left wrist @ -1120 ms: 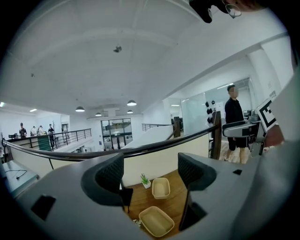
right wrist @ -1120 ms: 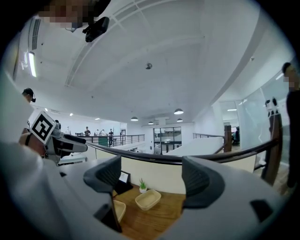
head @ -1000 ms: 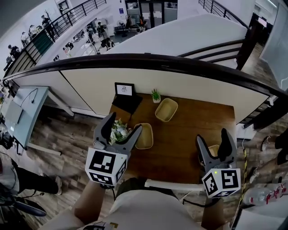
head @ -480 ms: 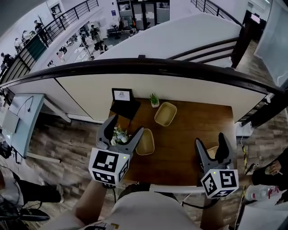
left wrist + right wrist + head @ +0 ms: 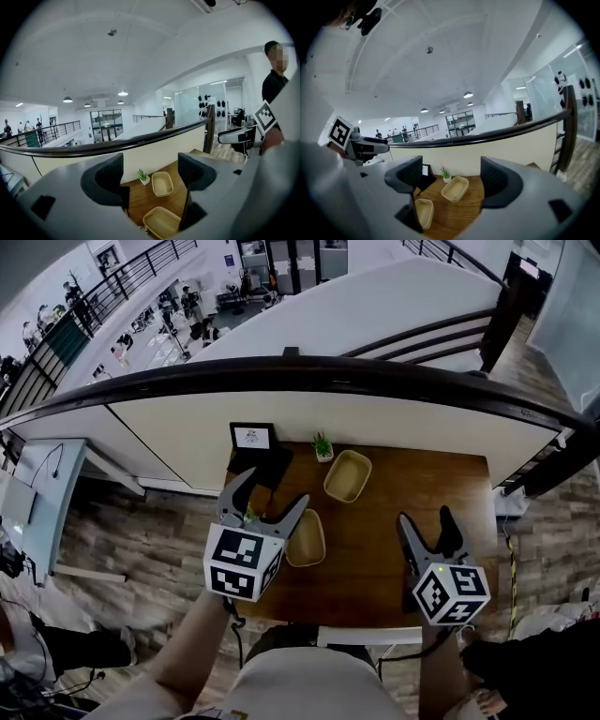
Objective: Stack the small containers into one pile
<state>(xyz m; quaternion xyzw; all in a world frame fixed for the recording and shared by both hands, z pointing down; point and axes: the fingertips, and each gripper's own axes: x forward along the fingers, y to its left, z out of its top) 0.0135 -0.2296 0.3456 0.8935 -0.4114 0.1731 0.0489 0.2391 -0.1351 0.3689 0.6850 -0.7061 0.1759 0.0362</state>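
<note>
Two shallow beige containers lie apart on the wooden table (image 5: 394,484): one at the back (image 5: 346,474), one nearer on the left (image 5: 305,538). My left gripper (image 5: 270,495) hovers open and empty over the table's left side, just left of the nearer container. My right gripper (image 5: 425,519) hangs open and empty over the right side. In the left gripper view the far container (image 5: 161,183) and the near container (image 5: 161,221) show between the jaws of the left gripper (image 5: 152,180). The right gripper (image 5: 450,180) frames the far container (image 5: 454,188), with the near container (image 5: 424,212) by its left jaw.
A small potted plant (image 5: 323,446) and a black picture frame (image 5: 253,437) stand at the table's back left. A bunch of flowers (image 5: 249,516) sits under the left gripper. A dark railing (image 5: 300,371) runs behind the table. A person (image 5: 274,75) stands at the right.
Both grippers have moved forward over the table, the left one to the right. A beige container seen beside the right gripper earlier is now hidden behind it. Both stay open.
</note>
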